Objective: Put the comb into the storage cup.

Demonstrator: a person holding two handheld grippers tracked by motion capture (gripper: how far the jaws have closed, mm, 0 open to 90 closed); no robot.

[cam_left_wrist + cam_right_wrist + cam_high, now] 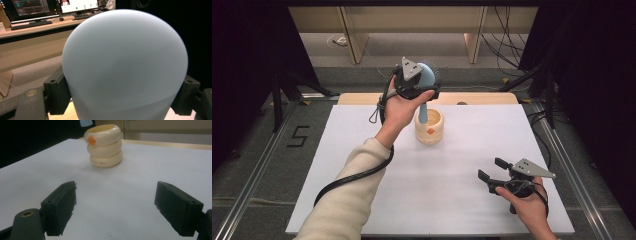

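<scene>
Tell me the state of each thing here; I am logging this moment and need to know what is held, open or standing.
Pale blue brush with dark bristles: gripped at its head, handle pointing down into the holder.
Cream ribbed holder with orange mark: upright on the table.
Left gripper: shut on the brush.
Right gripper: open, holding nothing, low over the table.
White table: bare near the right gripper.

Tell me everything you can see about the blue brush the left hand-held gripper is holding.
The blue brush looks like smooth matte pale-blue plastic, with a rounded domed head and a slim handle. Dark bristles fringe the head's far side. It hangs roughly upright, head up, the left hand-held gripper shut on the head, a jaw pressing each side. Its handle's lower end dips into the cream ribbed holder on the white table; whether it touches inside is hidden.
</scene>
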